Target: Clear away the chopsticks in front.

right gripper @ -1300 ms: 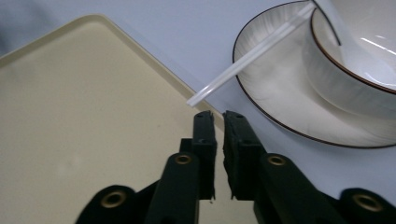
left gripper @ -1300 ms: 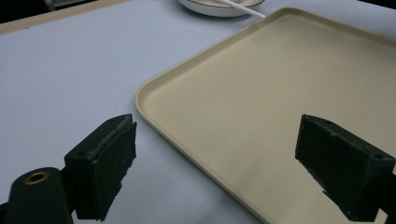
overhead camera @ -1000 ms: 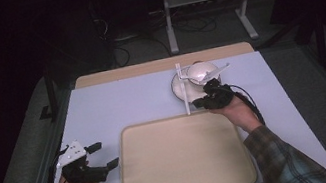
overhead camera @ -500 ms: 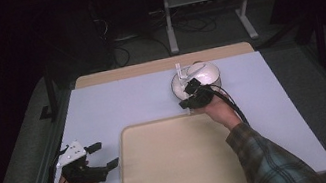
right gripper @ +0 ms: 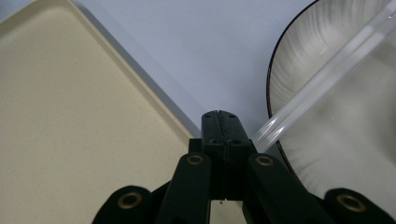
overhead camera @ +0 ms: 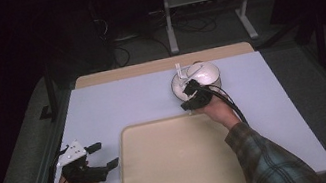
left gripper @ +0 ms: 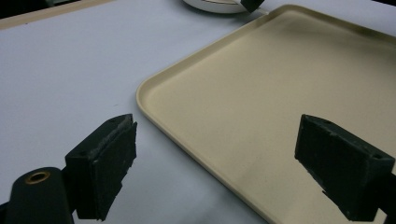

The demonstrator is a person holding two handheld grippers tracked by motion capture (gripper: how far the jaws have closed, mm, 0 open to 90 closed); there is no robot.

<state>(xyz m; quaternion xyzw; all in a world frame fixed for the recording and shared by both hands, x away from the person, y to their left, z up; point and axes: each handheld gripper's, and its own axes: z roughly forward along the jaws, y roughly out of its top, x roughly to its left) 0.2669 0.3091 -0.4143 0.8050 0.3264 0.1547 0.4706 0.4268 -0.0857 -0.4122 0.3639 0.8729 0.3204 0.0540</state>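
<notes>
Bowl at tray's 1 o'clock, clear utensil inside. Right gripper jaws pressed together at its rim; left gripper gaping, idle. No legible writing.

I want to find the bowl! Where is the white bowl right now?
In the high view the white bowl sits on the table's far side, right of the middle, just beyond the tan tray's far right corner, with the right gripper at its near rim.
</notes>
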